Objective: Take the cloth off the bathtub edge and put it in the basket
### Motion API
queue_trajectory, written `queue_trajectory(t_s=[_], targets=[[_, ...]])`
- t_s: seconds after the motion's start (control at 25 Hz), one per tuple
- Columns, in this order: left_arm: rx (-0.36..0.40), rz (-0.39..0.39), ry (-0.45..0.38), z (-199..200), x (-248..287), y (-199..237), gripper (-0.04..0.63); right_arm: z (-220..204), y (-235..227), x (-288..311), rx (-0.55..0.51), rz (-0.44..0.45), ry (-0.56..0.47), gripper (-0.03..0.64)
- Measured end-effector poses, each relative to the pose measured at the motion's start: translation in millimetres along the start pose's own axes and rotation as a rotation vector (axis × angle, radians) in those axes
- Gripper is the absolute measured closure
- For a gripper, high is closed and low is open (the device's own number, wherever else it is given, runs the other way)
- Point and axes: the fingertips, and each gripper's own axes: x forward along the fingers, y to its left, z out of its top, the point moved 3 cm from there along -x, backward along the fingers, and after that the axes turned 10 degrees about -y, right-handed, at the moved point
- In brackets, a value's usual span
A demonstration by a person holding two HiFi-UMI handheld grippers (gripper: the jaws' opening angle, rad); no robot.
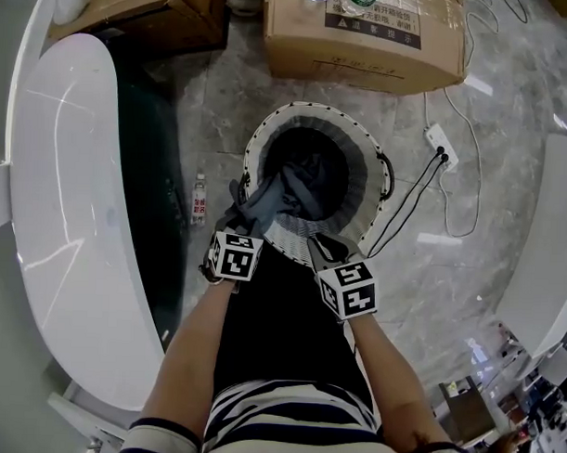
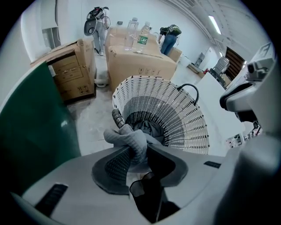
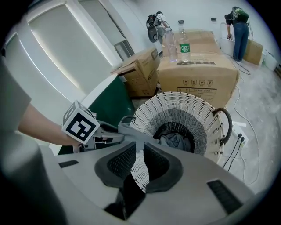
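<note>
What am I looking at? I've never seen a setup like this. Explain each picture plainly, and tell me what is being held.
No machine here: a person holds a two-jaw gripper in each hand. The head view comes from a camera on the person's head, looking down at both arms. The other two come from cameras riding on the left gripper and the right gripper, looking along their jaws. The marked cubes are parts of the grippers. On the floor stand a white wicker basket, a bathtub nearby, cardboard boxes beyond and a bottle. Both grippers are shut on one grey cloth, held over the basket's near rim; more clothing lies inside.
</note>
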Motion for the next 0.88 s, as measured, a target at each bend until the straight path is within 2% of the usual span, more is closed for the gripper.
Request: queue_trajectory(t_s=[0.44,0.52,0.68,0.76,0.88], targets=[[-0.05,0.007,0.03,-6.5,-5.7,-3.4,0.534,1.5,8.1,-1.5,0.017,-0.001,-0.02,0.549],[-0.028,0.0,0.047,-8.0,-8.6,-7.4,0.561,0.9,10.3,-2.9,0.018,0.0,-0.023,0.549],[-0.003,-0.024,0.054,-7.7,-13.8,-16.2,0.566,0.0,12.7,-6.0,0.019,-0.004,-0.031,0.549],[0.015,-0.053,0.05,-5.2,-18.3,-24.3,0.566,-1.4,13.2,-9.0,0.024,-0.007,-0.037,0.549],[0.086,-0.118,0.036,1.1,-25.4,-43.2,0.566,-4.9,12.1,-14.4,0.041,-0.014,-0.048,0.549]])
